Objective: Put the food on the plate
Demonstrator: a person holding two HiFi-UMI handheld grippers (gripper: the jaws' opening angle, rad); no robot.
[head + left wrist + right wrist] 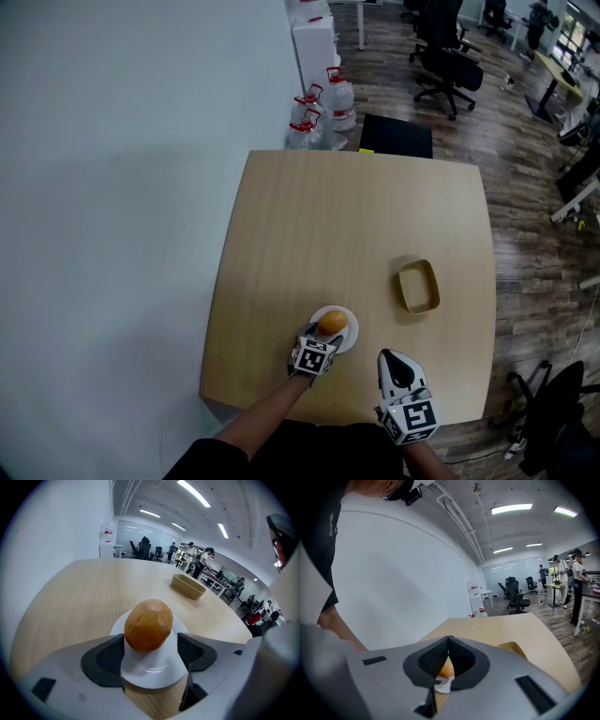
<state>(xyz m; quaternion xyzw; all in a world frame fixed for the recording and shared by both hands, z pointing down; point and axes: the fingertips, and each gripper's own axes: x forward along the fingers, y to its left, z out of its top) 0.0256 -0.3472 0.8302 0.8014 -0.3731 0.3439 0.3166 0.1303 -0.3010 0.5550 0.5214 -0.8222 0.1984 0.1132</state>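
**Food on the plate, left jaws spread round it**

At the left of the head view, the left gripper (320,340) is held low over the near edge of the table (309,225). Its jaws are seen spread apart in its own view, one pad on either side of the food (148,625). The left pad lies just beside the food's flank and the right pad stands clear of it, so no grasp is made.

The food is a rounded, golden-brown piece, perhaps a bun or a potato; which cannot be told. It is seated on the small white plate (149,674). It is judged light, and its matt, slightly dimpled skin is judged to offer fair grip. Its round form could let it roll on the glossy plate. If a hold is needed, it is best taken across the widest middle, from both sides, with gentle pressure in case the piece is soft.

Further right, the right gripper (449,639) is held near the table edge with its jaws clenched together on nothing. Beyond it, an empty tan tray (187,590) lies well apart from the plate.
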